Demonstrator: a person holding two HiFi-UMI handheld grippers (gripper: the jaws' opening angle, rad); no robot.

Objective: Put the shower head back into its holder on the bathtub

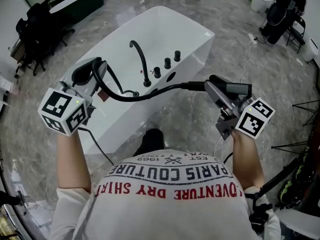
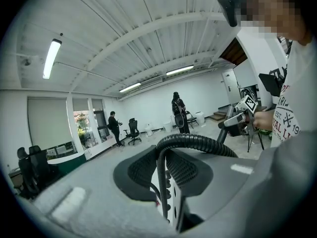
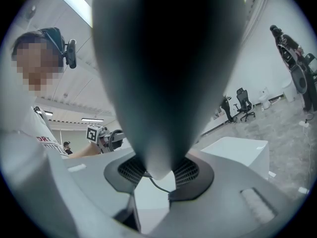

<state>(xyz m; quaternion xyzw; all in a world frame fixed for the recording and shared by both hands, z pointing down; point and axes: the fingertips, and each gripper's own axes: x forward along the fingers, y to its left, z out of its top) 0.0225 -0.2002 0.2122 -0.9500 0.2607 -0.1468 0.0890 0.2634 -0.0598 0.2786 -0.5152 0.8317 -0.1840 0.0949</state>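
Shower head (image 3: pixel 168 58) is clamped between the jaws of the right gripper (image 1: pixel 214 90), its dark body filling the space just ahead of the ribbed pads (image 3: pixel 131 170) in the right gripper view; in the head view it lies across that gripper's tip, held over the grey floor (image 1: pixel 200 121), with the white bathtub (image 1: pixel 192 39) ahead of both grippers; a black ribbed hose (image 1: pixel 150 94) runs from the shower head sideways to the left gripper (image 1: pixel 92 76), whose jaws stand narrow, closed on the hose; in the left gripper view the hose arches over the pads and drops down between them; beyond the left gripper's tip a curved faucet (image 1: pixel 141 59) and three knobs (image 1: pixel 167 63) stand on the bathtub's edge.
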